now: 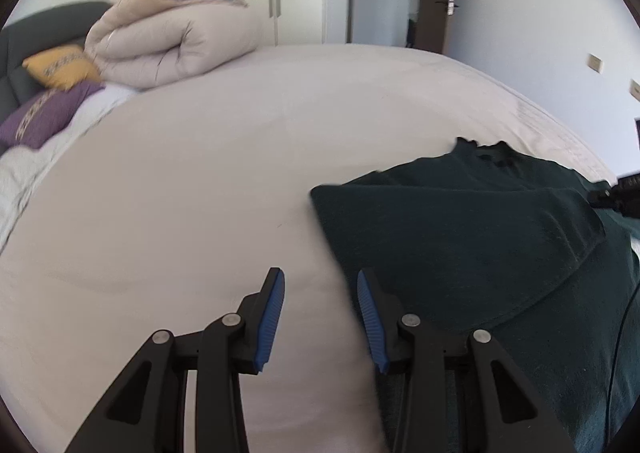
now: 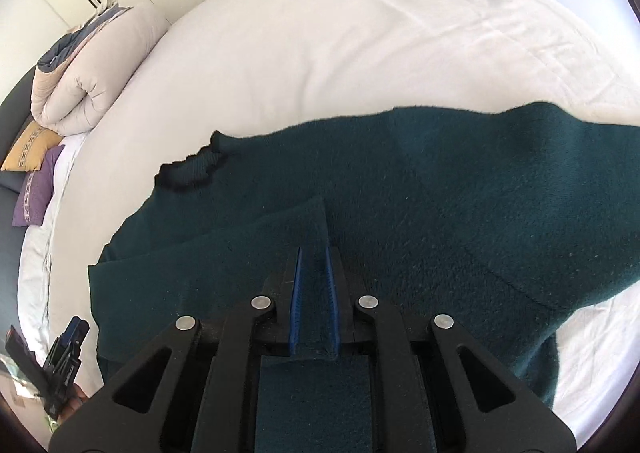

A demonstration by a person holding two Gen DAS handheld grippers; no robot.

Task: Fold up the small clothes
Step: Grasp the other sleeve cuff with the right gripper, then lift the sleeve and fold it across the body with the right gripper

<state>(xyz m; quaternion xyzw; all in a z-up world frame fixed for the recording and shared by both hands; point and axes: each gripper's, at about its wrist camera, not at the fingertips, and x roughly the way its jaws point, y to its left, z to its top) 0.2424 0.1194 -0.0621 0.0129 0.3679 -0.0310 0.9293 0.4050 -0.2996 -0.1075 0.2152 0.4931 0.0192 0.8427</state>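
Right wrist view shows the right gripper (image 2: 314, 265) with its blue-padded jaws closed on a raised fold of the dark green knitted sweater (image 2: 440, 213), which lies spread across the white bed sheet (image 2: 340, 33). Left wrist view shows the left gripper (image 1: 320, 293) spread wide and holding nothing, poised over the sheet at the sweater's left edge, with a rolled beige duvet (image 1: 168, 41) lying well apart.

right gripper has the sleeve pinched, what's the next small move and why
Probably carry the sleeve a bit farther across the dark green sweater and lay it flat. The right gripper is shut on a fold of the sleeve, which is lifted over the body and not yet lying down. The left gripper is open at the sweater's edge on the white bed, free to steady it.
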